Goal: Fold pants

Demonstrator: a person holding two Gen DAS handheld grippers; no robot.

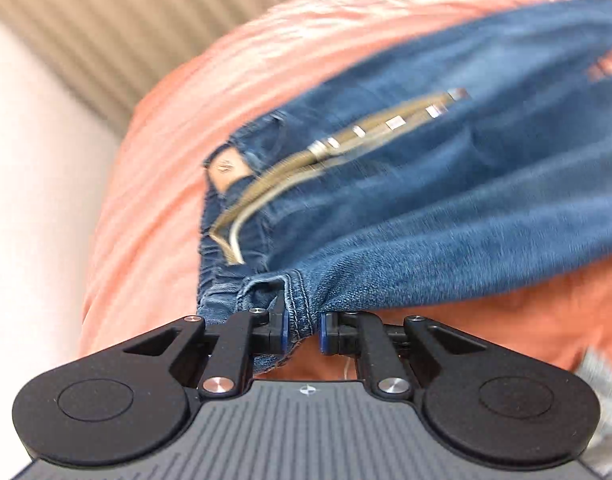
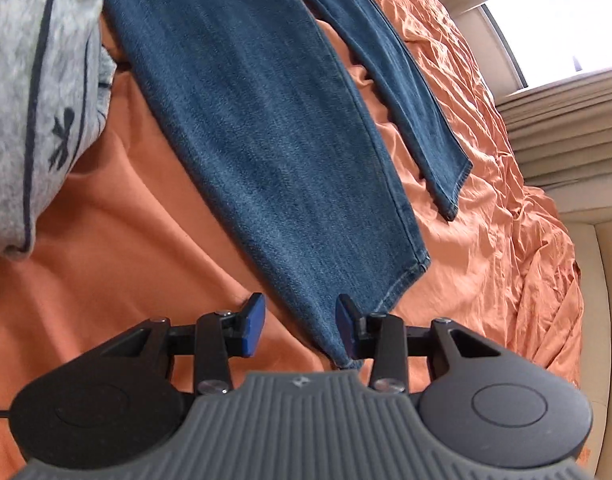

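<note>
Bed with rumpled orange sheet (image 2: 485, 216), blue jeans (image 2: 266, 152) spread across it, grey garment (image 2: 34, 92) beside them

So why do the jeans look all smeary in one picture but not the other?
Left wrist view: motion blur streaks the jeans and belt; only the left gripper stays sharp. Right wrist view: crisp denim weave, a washed-out bright window, fisheye-bent edges.

No legible text; jeans patch (image 1: 228, 170) too blurred.
</note>
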